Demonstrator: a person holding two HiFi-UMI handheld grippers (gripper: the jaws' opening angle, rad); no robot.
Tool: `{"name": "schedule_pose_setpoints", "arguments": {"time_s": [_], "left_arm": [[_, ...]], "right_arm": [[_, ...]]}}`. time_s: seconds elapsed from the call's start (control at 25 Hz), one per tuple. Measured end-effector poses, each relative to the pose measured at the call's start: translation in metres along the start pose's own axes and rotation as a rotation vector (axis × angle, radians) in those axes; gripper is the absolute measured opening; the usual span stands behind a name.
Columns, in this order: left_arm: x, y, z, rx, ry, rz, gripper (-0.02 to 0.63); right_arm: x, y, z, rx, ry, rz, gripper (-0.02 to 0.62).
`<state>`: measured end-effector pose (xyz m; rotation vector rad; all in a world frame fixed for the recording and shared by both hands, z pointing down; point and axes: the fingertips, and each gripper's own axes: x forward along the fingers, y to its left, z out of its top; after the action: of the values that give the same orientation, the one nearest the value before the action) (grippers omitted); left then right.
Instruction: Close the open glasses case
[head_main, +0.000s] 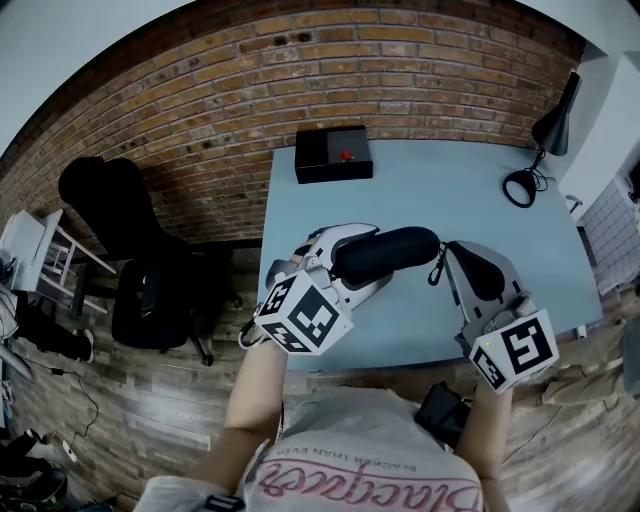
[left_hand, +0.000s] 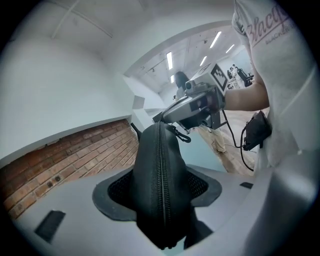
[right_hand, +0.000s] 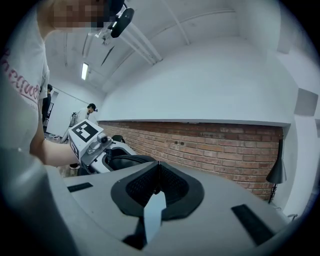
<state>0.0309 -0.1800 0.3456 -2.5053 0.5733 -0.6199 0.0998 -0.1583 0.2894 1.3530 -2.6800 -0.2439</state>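
Black glasses case (left_hand: 161, 185) fills my left gripper (head_main: 352, 262) view, zip seam facing the camera, zipped along the part I see; left jaws grasp it across its body, pads on both sides; case hangs over the near part of the blue table (head_main: 420, 190); right gripper (head_main: 447, 256) jaws clenched together, tip at the zipper pull (left_hand: 179, 134) end; cannot tell if it pinches the pull.

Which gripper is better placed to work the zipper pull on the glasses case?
Right, probably. The right gripper is shut at the end of the glasses case where the zipper pull hangs. The left gripper is clamped round the case, holding it above the table, so it isn't free.
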Motion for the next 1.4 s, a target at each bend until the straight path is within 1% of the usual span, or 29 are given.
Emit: {"name": "schedule_pose_setpoints", "arguments": {"time_s": [0.16,0.36,0.56,0.68,0.8,0.92,1.0,1.04,1.12,1.24,1.4], "left_arm": [[-0.006,0.001,0.007,-0.019,-0.049,-0.010,0.268],[-0.013,0.000,0.012,-0.028,-0.089,-0.019,0.267],[-0.018,-0.001,0.019,-0.062,-0.153,-0.042,0.267],[-0.022,0.000,0.026,-0.092,-0.213,-0.062,0.267],[-0.027,-0.001,0.033,-0.127,-0.282,-0.073,0.267],[-0.028,-0.002,0.033,-0.187,-0.323,-0.089,0.267],[-0.025,-0.002,0.030,-0.218,-0.318,-0.096,0.268],[-0.023,-0.002,0.027,-0.216,-0.303,-0.093,0.268],[-0.016,-0.003,0.020,-0.186,-0.248,-0.072,0.268],[-0.004,-0.003,0.007,-0.128,-0.140,-0.023,0.268],[0.005,0.001,0.001,-0.077,-0.071,0.030,0.268]], "right_arm": [[-0.002,-0.003,0.001,0.023,-0.012,0.000,0.020],[-0.005,-0.003,-0.001,0.021,-0.005,-0.008,0.021],[-0.005,-0.005,-0.004,0.017,0.002,-0.005,0.021],[-0.004,-0.006,-0.005,0.046,-0.002,0.008,0.021],[-0.008,-0.005,-0.004,0.097,-0.026,0.031,0.021],[-0.009,-0.003,0.000,0.143,-0.059,0.044,0.020],[-0.009,-0.001,0.005,0.145,-0.084,0.045,0.020],[-0.009,0.001,0.008,0.148,-0.100,0.050,0.019],[-0.009,0.006,0.016,0.175,-0.139,0.077,0.018],[-0.009,0.016,0.026,0.208,-0.184,0.125,0.018],[-0.006,0.031,0.036,0.239,-0.223,0.188,0.018]]}}
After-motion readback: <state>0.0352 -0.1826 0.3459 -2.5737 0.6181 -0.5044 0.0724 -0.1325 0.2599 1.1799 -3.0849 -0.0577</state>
